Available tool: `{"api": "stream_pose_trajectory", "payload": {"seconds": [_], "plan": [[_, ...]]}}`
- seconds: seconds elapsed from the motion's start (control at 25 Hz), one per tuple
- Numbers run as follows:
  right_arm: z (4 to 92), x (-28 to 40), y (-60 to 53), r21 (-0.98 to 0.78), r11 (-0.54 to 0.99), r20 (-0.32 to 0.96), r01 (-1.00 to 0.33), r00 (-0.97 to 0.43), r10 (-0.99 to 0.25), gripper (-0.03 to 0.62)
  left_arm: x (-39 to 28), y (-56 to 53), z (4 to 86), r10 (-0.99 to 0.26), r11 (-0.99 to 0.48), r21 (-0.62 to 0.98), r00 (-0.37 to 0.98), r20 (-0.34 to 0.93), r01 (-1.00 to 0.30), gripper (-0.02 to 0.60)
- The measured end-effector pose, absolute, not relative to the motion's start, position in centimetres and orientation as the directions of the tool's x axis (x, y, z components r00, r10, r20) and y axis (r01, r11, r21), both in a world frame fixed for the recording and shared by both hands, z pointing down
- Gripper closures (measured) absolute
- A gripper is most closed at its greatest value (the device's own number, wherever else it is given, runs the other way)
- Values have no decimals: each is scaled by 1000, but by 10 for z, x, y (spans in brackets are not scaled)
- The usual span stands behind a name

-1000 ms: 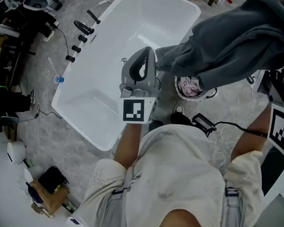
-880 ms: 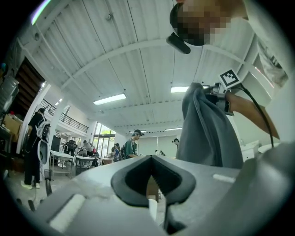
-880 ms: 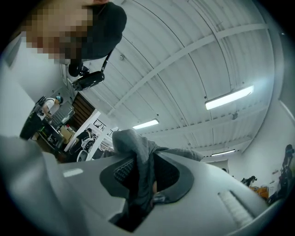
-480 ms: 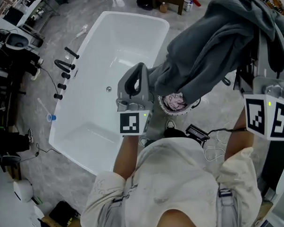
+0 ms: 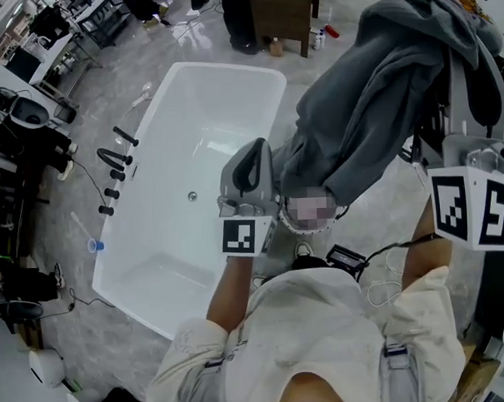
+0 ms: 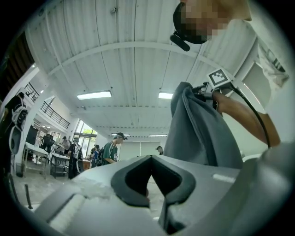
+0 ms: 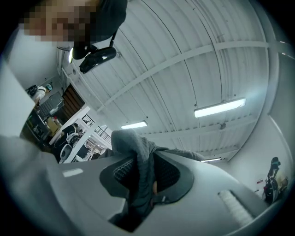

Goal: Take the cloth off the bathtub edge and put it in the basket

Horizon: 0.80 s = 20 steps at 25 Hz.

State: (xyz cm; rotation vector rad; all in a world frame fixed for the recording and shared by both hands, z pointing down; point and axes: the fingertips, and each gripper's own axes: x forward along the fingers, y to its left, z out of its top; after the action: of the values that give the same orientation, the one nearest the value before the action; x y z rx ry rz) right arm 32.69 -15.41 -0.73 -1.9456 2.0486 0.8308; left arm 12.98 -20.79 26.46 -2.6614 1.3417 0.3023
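A large grey cloth (image 5: 373, 99) hangs high above the floor at the right, clear of the white bathtub (image 5: 180, 266). My right gripper (image 7: 138, 154) is shut on a fold of the cloth (image 7: 138, 179); in the head view its marker cube (image 5: 473, 207) shows below the bunched top. The cloth's lower end hangs over a small round basket (image 5: 342, 209), which a mosaic patch partly hides. My left gripper (image 5: 254, 154) stands upright beside the cloth's lower edge, over the tub's right rim. In its own view the left gripper (image 6: 150, 159) has its jaws together with nothing between them.
Black taps (image 5: 113, 173) line the tub's left rim, and a blue cup (image 5: 94, 244) lies on the floor beside it. Cables and a black box (image 5: 346, 258) lie on the grey floor near the person's feet. A dark cabinet (image 5: 281, 11) stands beyond the tub. People stand far off (image 6: 108, 150).
The right gripper has come into the head view and raised the cloth higher, so it hangs longer over the basket. The left gripper has stayed near the tub's rim.
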Motion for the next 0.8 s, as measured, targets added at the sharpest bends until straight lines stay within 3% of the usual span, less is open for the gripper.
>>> {"api": "stream_pose_trajectory", "payload": {"seconds": [0.44, 0.8], "plan": [[-41, 342, -150, 274, -107, -569, -956, -71, -819, 522, 159, -211, 255, -740, -638, -22, 620, -261, -770, 584], [-25, 351, -150, 288, -89, -515, -953, -76, -854, 521, 178, -204, 245, -722, -655, -36, 639, -265, -755, 584]]}}
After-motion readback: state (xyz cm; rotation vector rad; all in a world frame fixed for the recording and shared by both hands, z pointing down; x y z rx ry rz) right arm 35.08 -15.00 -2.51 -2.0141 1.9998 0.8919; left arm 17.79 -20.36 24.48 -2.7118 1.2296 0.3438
